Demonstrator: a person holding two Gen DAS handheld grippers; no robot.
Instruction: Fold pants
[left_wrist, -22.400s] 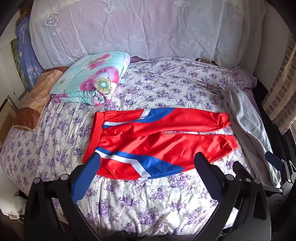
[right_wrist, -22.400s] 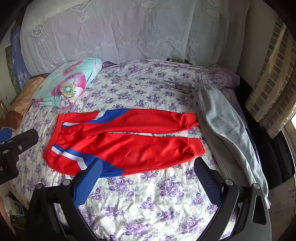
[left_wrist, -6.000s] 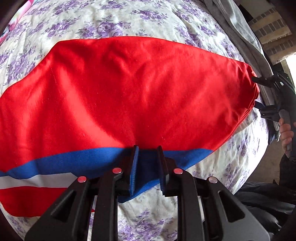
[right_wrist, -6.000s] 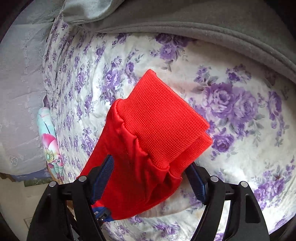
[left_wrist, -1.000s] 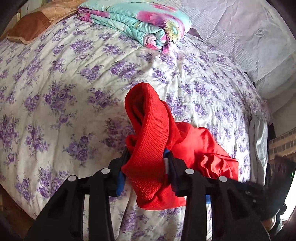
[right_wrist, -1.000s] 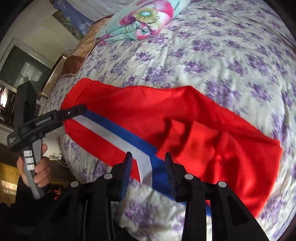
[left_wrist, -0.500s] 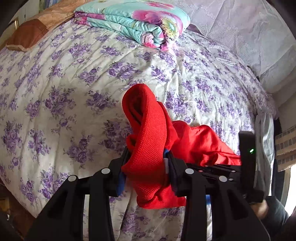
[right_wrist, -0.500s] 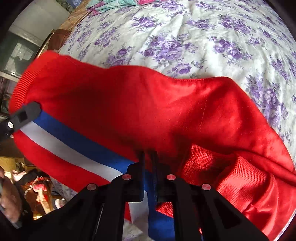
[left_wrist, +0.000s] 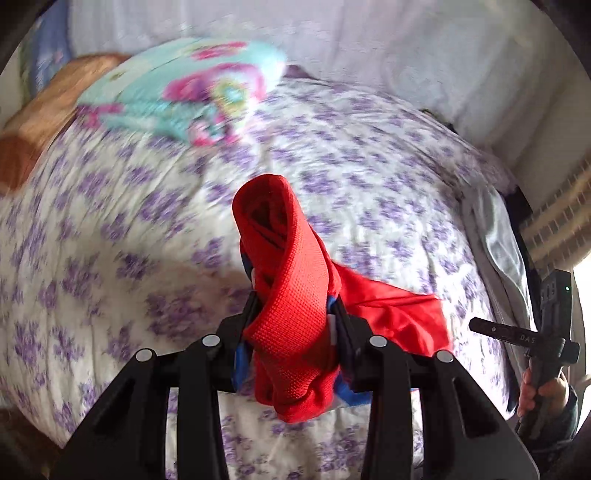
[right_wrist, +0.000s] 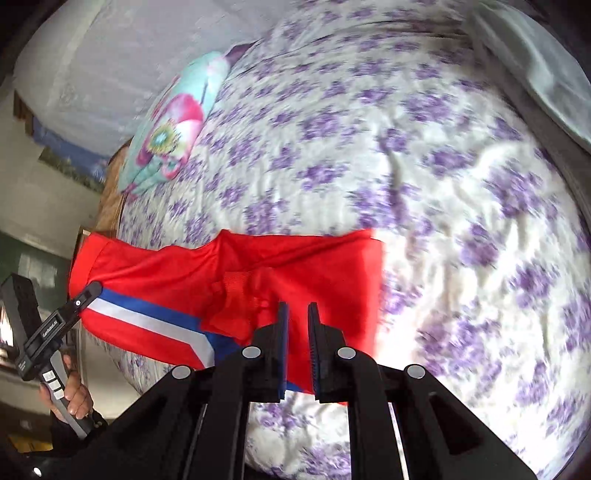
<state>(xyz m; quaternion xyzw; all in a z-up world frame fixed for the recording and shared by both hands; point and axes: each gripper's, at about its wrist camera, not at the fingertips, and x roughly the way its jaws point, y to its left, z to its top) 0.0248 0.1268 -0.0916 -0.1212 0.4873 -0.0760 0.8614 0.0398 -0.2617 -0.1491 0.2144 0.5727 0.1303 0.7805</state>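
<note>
Left gripper (left_wrist: 293, 317) clamped on bunched red waistband of pants (right_wrist: 258, 280), lifted off bed (left_wrist: 369, 177). Pants folded at near edge. Right gripper (right_wrist: 295, 334) jaws slightly apart, gripping nothing, over pants. Quilt (left_wrist: 177, 92) far left.

Half a second ago my right gripper (right_wrist: 295, 332) was pinched on the red pants (right_wrist: 258, 273); now its jaws have parted a little and hold no cloth, and I have drawn it back from the fabric. The pants, spread at full length at the start, now lie doubled over on the floral bedspread (right_wrist: 443, 184). My left gripper (left_wrist: 293, 321) has swung, blurring its view.
</note>
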